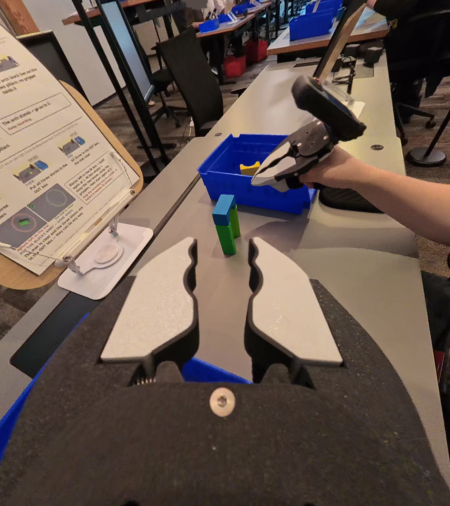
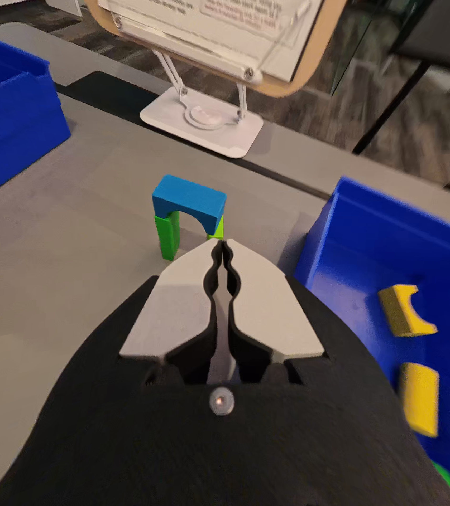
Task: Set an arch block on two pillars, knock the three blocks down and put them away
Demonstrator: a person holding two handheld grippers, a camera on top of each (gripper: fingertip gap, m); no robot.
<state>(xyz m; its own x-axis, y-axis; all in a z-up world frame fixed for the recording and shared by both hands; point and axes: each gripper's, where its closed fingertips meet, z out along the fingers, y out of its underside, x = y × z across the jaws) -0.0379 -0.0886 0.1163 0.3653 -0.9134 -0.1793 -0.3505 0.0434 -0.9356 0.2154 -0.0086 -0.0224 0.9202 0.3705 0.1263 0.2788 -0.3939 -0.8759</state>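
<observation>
A blue arch block [image 1: 224, 209] [image 2: 189, 201] rests on two upright green pillars [image 1: 227, 239] [image 2: 167, 236] on the grey mat [image 1: 328, 273]. My left gripper [image 1: 222, 246] is open and empty, a short way in front of the arch. My right gripper [image 2: 221, 241] is shut and empty, its tips close to the right pillar [image 2: 216, 229], which they partly hide. The right gripper also shows in the left wrist view [image 1: 258, 179], held in the air over the blue bin behind the arch.
A blue bin [image 1: 245, 175] [image 2: 382, 246] behind the arch holds a yellow arch block [image 2: 407, 312], another yellow block [image 2: 419, 399] and a green piece [image 2: 446, 476]. A second blue bin [image 2: 13, 109] stands at the other side. An instruction board on a white stand [image 1: 103, 260] [image 2: 204, 120] borders the mat. Spacing between my two grippers at the tips: around 30 cm.
</observation>
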